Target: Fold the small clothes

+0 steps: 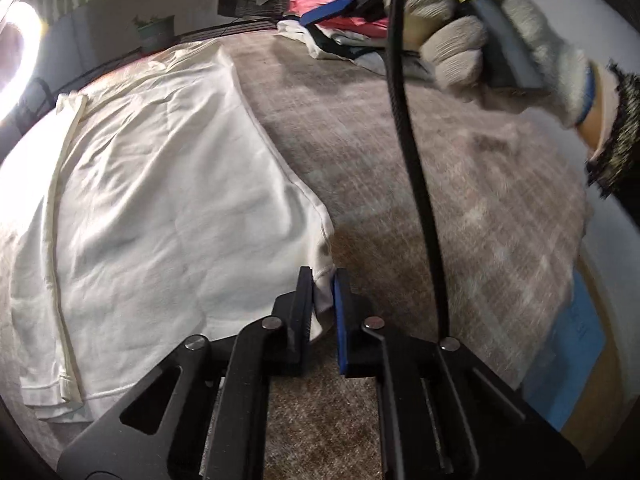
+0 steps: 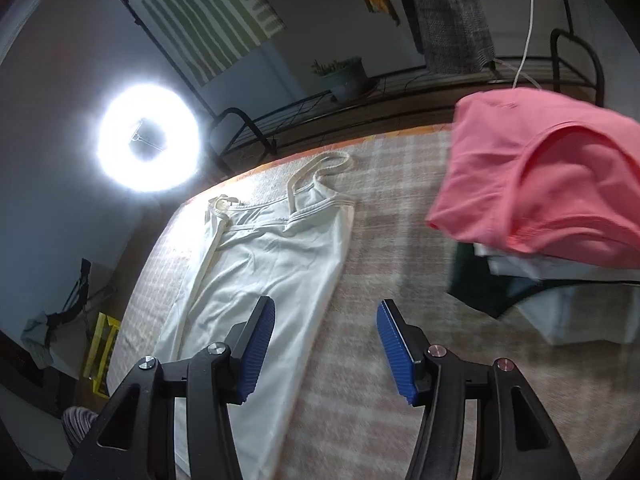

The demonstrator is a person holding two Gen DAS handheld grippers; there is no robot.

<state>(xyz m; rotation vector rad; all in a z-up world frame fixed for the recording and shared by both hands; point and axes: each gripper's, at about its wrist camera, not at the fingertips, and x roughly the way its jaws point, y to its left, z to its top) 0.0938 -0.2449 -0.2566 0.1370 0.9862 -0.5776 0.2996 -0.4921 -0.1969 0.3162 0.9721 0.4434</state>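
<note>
A white strappy top (image 1: 160, 200) lies flat on the plaid-covered table (image 1: 460, 200), folded lengthwise. My left gripper (image 1: 323, 280) is shut on the top's bottom hem corner near the table's front. In the right wrist view the same top (image 2: 272, 264) stretches away with its straps at the far end. My right gripper (image 2: 325, 320) is open and empty, held above the table over the top's right edge. In the left wrist view the right gripper (image 1: 320, 4) shows at the top, held by a gloved hand (image 1: 480, 32), with a black cable (image 1: 412, 160) hanging from it.
A pile of clothes with a pink garment (image 2: 552, 188) on top sits at the table's far right; it also shows in the left wrist view (image 1: 340, 20). A ring light (image 2: 148, 144) glares at the left. A potted plant (image 2: 344, 76) and metal rack stand behind the table.
</note>
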